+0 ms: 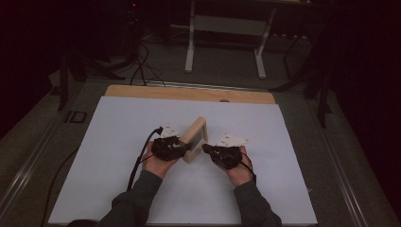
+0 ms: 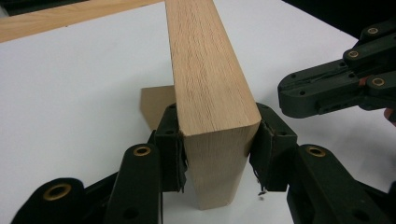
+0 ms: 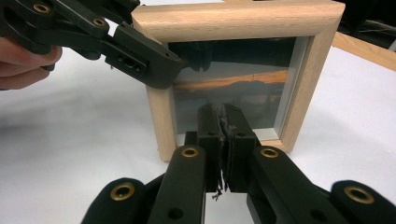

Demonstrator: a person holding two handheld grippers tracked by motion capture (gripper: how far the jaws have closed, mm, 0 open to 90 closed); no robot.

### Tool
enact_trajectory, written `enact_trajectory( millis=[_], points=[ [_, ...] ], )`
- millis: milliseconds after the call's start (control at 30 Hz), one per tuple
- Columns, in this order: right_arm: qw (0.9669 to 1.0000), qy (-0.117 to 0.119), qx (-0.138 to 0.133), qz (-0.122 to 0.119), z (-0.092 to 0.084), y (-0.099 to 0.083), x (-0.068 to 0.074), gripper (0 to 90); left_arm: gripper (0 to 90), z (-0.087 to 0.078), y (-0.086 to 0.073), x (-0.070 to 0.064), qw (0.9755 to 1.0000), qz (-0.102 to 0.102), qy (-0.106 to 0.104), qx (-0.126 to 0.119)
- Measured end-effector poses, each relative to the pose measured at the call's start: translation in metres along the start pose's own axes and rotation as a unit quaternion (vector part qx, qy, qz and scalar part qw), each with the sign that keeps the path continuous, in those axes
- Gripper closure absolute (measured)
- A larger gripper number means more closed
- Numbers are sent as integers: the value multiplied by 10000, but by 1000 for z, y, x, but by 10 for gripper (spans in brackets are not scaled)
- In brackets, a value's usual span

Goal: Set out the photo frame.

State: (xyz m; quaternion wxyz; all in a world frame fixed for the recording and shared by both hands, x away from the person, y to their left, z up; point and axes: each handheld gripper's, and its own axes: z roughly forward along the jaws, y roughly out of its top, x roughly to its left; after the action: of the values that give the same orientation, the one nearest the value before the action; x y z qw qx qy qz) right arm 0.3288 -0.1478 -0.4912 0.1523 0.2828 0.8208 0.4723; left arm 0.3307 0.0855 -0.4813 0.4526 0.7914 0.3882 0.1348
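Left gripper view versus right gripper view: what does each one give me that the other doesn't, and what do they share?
Left gripper view: the wooden frame seen edge-on, with the left gripper clamped on its two faces.
Right gripper view: the frame's front, with its glass and sunset picture, and the right gripper shut with nothing held, just before the glass.
Both: the frame upright on the white table, and the other hand's gripper.

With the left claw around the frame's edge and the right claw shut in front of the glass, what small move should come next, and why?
Probably close the left claw until it grips firmly: its pads sit at both faces of the upright wooden picture frame. The right claw is shut with nothing in it, facing the glass, so only the left can steady the frame.
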Motion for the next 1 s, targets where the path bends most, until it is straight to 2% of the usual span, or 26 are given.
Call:
enact_trajectory(
  millis=[333,600,800,1000],
  points=[
    [10000,-14,-4,16,0,0,-1,868,599,1,3,6,10000,51,-9,63],
    [10000,-12,-4,9,0,0,-1,865,576,4,3,1,9994,86,334,4],
    [10000,-21,7,30,0,0,-1,857,575,10,3,-3,9986,-72,528,-73],
    [10000,-41,-18,23,-1,0,-2,855,578,15,4,-4,9978,-264,584,-175]
  ],
)
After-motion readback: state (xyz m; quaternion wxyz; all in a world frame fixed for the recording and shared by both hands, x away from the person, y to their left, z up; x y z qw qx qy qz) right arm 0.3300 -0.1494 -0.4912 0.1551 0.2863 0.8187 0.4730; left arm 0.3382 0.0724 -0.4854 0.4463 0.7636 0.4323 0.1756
